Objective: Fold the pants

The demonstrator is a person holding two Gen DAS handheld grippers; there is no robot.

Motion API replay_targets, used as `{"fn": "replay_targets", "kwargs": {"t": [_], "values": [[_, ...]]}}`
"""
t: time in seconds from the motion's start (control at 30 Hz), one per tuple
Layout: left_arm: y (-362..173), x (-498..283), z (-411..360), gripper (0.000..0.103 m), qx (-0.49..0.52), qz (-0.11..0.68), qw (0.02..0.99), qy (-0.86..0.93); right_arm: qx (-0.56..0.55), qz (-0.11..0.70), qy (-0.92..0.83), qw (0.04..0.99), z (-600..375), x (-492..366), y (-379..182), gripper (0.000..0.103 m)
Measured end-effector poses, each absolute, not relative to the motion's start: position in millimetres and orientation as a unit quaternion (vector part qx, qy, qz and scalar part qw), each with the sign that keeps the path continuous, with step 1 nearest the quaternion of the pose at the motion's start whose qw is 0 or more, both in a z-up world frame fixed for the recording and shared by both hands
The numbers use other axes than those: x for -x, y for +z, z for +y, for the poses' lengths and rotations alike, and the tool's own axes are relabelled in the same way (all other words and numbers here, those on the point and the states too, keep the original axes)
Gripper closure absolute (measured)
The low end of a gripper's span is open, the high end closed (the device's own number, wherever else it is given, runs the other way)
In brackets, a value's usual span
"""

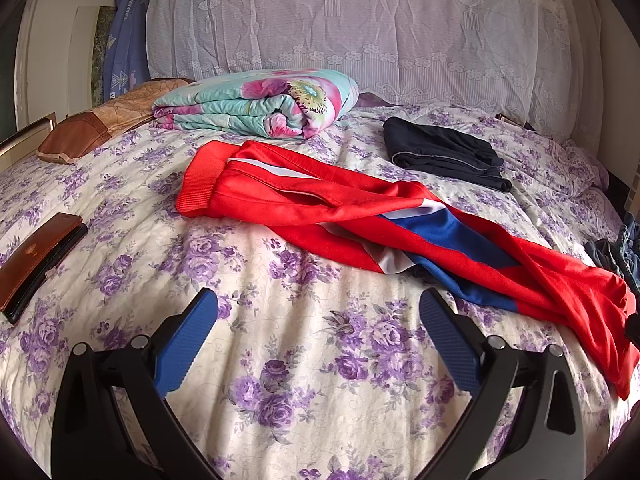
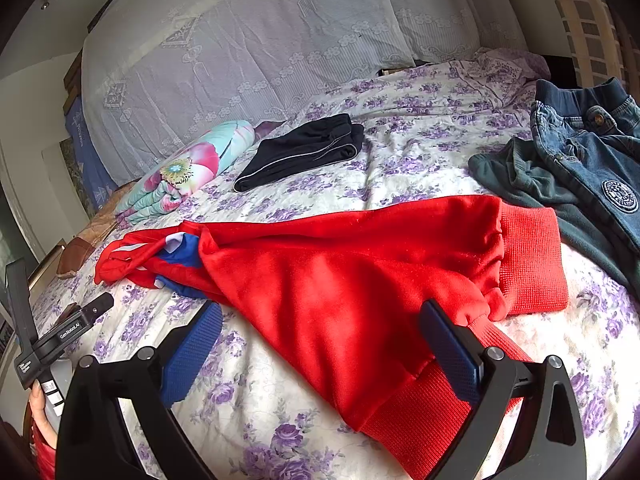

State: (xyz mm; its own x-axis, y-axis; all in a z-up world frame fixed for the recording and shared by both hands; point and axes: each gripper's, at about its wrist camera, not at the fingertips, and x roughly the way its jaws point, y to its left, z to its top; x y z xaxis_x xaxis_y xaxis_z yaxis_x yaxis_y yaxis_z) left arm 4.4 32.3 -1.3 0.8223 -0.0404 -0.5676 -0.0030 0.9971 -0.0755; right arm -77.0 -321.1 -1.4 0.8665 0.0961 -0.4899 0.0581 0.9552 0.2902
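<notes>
Red track pants [image 1: 360,204] with blue and white panels lie stretched across the floral bed, waistband at the left, legs twisted over each other toward the right. My left gripper [image 1: 318,308] is open and empty, hovering over bare bedsheet just in front of the pants' middle. In the right wrist view the pants [image 2: 340,280] show their two ribbed leg cuffs [image 2: 532,260] near me. My right gripper [image 2: 320,320] is open, its fingers spread over the nearer red leg, holding nothing. The left gripper's body [image 2: 60,336] shows at the left edge there.
Folded black pants [image 1: 444,152] lie behind the red ones. A folded floral quilt [image 1: 256,104] sits near the headboard. A brown pillow [image 1: 92,128] and a phone in a brown case [image 1: 36,260] lie at the left. Jeans and a green garment [image 2: 576,164] are piled at the right.
</notes>
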Motion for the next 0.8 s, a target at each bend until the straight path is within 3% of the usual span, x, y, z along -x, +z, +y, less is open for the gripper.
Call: {"fn": "replay_targets", "kwargs": {"t": [0.8], "values": [[-0.9, -3.2, 32.7, 0.005, 0.039, 0.297, 0.954, -0.009, -0.152, 0.26, 0.01, 0.954, -322.0, 76.4, -1.6, 0.004]]}}
